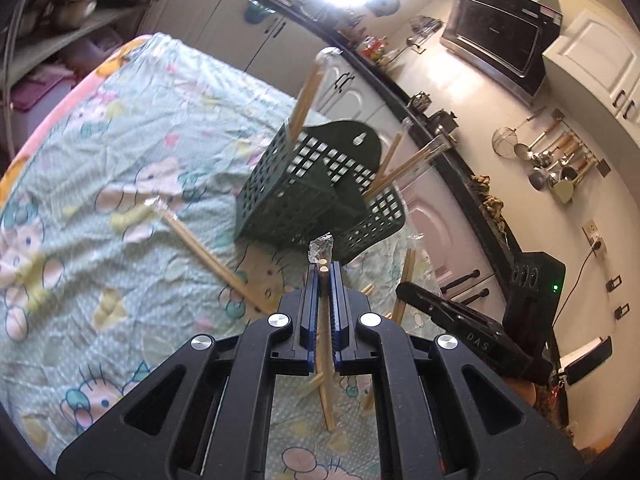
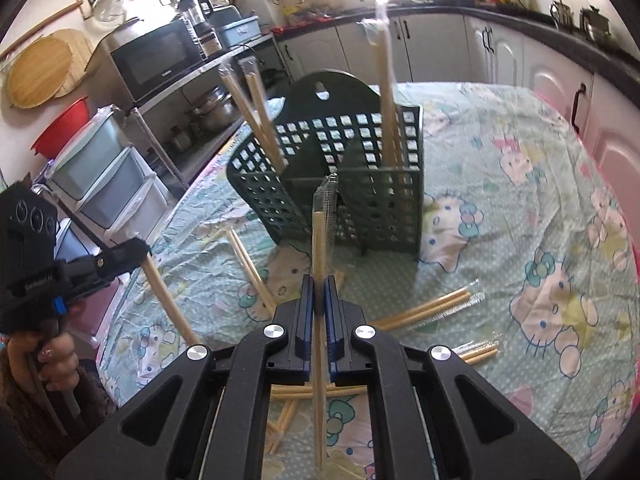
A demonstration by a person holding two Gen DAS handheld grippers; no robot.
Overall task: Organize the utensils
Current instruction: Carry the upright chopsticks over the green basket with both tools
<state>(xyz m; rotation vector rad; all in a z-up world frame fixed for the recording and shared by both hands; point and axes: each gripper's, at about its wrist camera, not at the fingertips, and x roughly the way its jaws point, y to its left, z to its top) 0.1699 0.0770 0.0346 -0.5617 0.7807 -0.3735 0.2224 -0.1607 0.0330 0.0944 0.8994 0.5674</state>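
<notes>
A dark green utensil basket (image 1: 316, 192) (image 2: 340, 184) stands on the cartoon-print tablecloth (image 1: 100, 168) with wrapped chopstick pairs (image 2: 388, 92) standing in its compartments. My left gripper (image 1: 325, 270) is shut on a wrapped chopstick pair (image 1: 328, 340), held above the cloth just short of the basket. My right gripper (image 2: 319, 280) is shut on another wrapped chopstick pair (image 2: 319, 264), its tip near the basket's front. The left gripper also shows in the right wrist view (image 2: 120, 256), holding its pair (image 2: 168, 304). Several loose pairs (image 2: 424, 312) lie on the cloth.
Kitchen cabinets (image 2: 500, 52) and a dark counter (image 1: 460, 152) run behind the table. A microwave (image 2: 156, 60) sits on a shelf unit, with plastic drawers (image 2: 104, 172) at the left. Another pair (image 1: 208, 252) lies left of the basket.
</notes>
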